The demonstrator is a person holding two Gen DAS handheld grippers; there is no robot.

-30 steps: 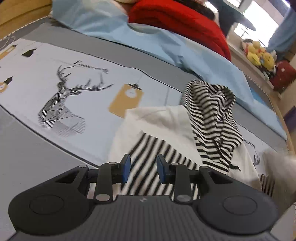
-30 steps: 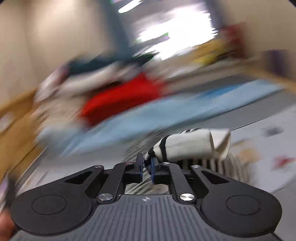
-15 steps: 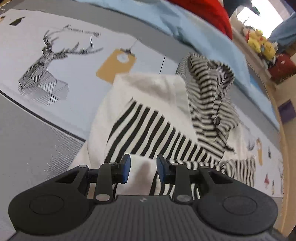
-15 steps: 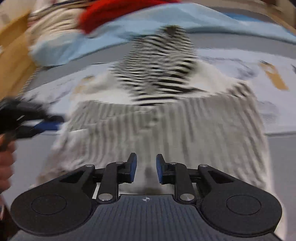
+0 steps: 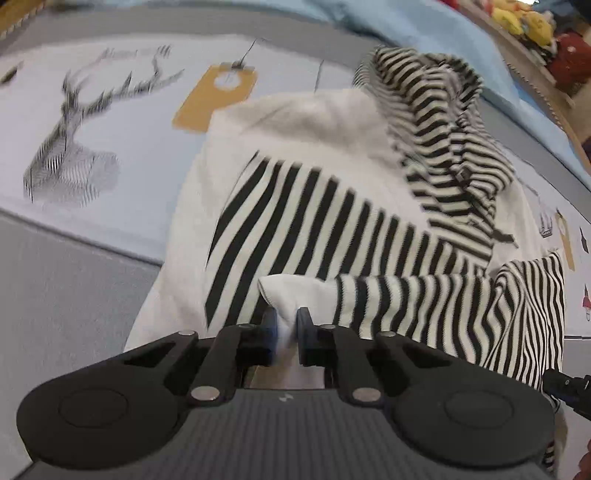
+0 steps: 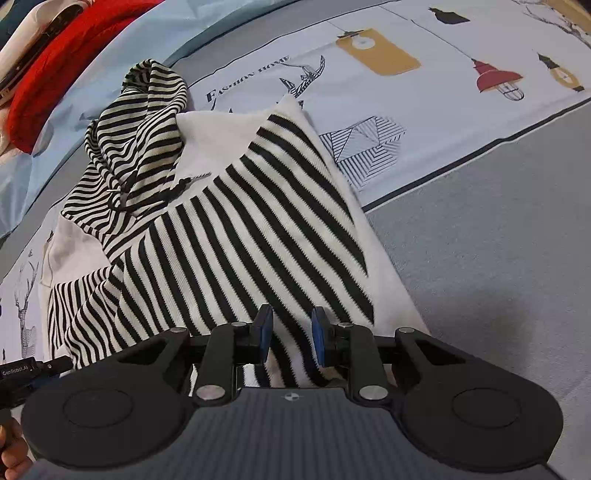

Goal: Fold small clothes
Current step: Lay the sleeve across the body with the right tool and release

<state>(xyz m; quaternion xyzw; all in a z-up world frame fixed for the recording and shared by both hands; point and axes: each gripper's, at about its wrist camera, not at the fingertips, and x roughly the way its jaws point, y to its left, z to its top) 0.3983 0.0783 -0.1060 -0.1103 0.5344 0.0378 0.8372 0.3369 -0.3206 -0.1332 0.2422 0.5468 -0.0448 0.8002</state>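
Note:
A small black-and-white striped hooded top lies flat on the bed, hood at the far end. It also shows in the right wrist view with its hood at upper left. A striped sleeve is folded across the lower body, its white cuff pointing left. My left gripper is shut on that cuff. My right gripper is open, just over the top's near striped hem, holding nothing.
The bed sheet is printed with deer, lamps and tags, with a grey border to the right. A light blue blanket and red cloth lie beyond the hood. The left gripper's tip shows at the left edge.
My left gripper has closed on the sleeve cuff. My right gripper let go of the sleeve, opened, and came down low over the top's hem.

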